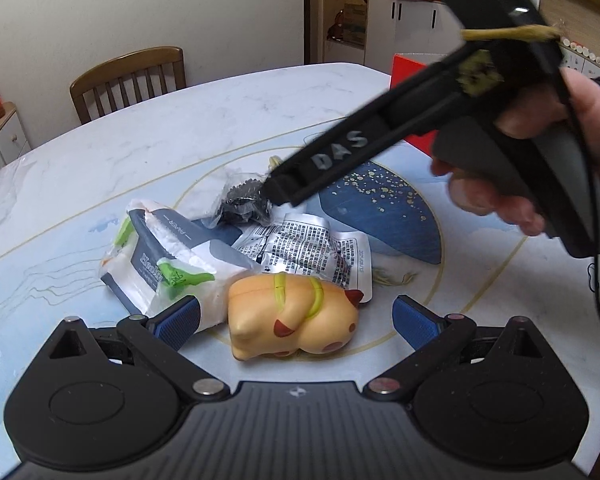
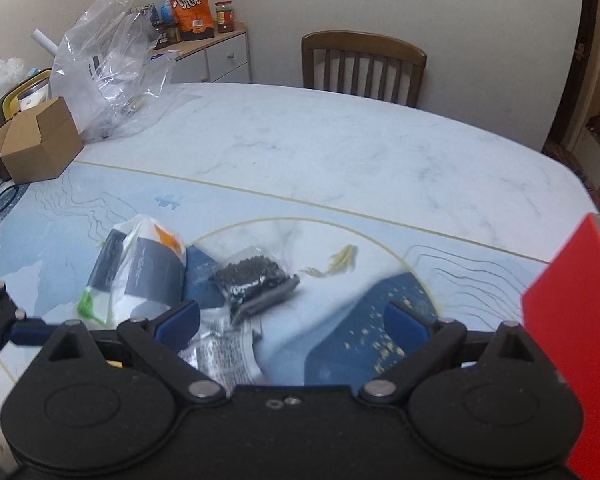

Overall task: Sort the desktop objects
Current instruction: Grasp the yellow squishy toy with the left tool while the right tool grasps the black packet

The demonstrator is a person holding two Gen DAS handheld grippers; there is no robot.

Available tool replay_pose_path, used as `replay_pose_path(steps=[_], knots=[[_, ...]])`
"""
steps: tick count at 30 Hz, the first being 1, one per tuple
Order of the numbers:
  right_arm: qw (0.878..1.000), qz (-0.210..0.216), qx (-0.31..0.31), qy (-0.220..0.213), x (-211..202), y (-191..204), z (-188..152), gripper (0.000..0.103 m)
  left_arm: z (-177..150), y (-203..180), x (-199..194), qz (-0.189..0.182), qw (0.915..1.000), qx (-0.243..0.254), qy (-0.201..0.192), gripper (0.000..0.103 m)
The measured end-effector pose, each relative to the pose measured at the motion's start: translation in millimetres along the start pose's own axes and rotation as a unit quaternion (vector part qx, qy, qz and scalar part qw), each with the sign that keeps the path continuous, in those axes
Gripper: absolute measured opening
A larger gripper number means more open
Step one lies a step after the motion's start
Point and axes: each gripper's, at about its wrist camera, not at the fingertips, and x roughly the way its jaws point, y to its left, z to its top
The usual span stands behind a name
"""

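Orange hard-plastic cat figurine (image 1: 292, 316) lying sideways on the counter (image 1: 260, 120) between the left gripper (image 1: 296, 320)'s spread jaws; probably light, rigid, slippery. Best pinched across flanks. Right gripper (image 2: 292, 320) jaws also spread, empty.

Both grippers' jaws wide apart, empty.

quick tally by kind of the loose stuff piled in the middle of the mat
tissue packs: 1, white and grey tissue pack
foil sachets: 1, printed silver sachet
clear bags of black bits: 1, small zip bag
toys: 1, orange animal toy lying on its side
total: 4
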Motion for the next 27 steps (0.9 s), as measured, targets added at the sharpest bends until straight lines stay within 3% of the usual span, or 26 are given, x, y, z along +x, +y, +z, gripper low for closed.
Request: replay_pose_path(steps=[14, 23, 27], knots=[[1.000, 0.026, 0.002, 0.014, 44, 3, 12, 0.096, -10, -10, 9, 0.002, 0.9998, 0.021, -0.004, 0.102], [0.999, 0.032, 0.001, 0.022, 53, 8, 10, 0.085, -15, -8, 12, -0.010, 0.9998, 0.018, -0.004, 0.099], [0.999, 0.030, 0.001, 0.023, 55, 8, 9, 0.076, -14, -6, 13, -0.004, 0.9999, 0.012, -0.005, 0.092]])
